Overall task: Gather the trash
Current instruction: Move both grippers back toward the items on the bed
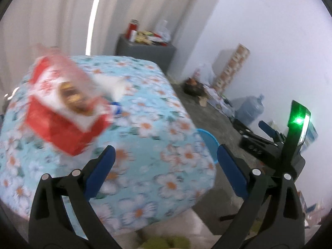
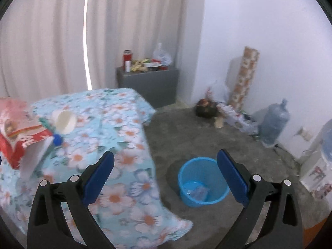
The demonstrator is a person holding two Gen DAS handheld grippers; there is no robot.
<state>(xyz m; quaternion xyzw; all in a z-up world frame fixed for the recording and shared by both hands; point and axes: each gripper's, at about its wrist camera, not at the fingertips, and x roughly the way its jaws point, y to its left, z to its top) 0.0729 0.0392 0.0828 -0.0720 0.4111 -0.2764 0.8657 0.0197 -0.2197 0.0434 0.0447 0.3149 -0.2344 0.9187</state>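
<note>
A red and white carton box (image 1: 66, 112) with a clear wrapper on it stands on the floral-cloth table (image 1: 145, 137); it also shows at the left edge of the right wrist view (image 2: 16, 132). A white paper cup (image 2: 63, 121) lies on its side behind the box, with a small blue and green piece (image 2: 56, 138) beside it. My left gripper (image 1: 165, 172) is open and empty, in front of and right of the box. My right gripper (image 2: 165, 175) is open and empty above the table's corner. A blue bin (image 2: 204, 184) stands on the floor with a clear wrapper inside.
A grey cabinet (image 2: 147, 85) with bottles and packets stands at the curtain. A patterned roll (image 2: 245, 76), a dark bowl (image 2: 207, 108), boxes and a water jug (image 2: 274, 122) line the right wall. The other gripper with a green light (image 1: 298, 122) shows at the right.
</note>
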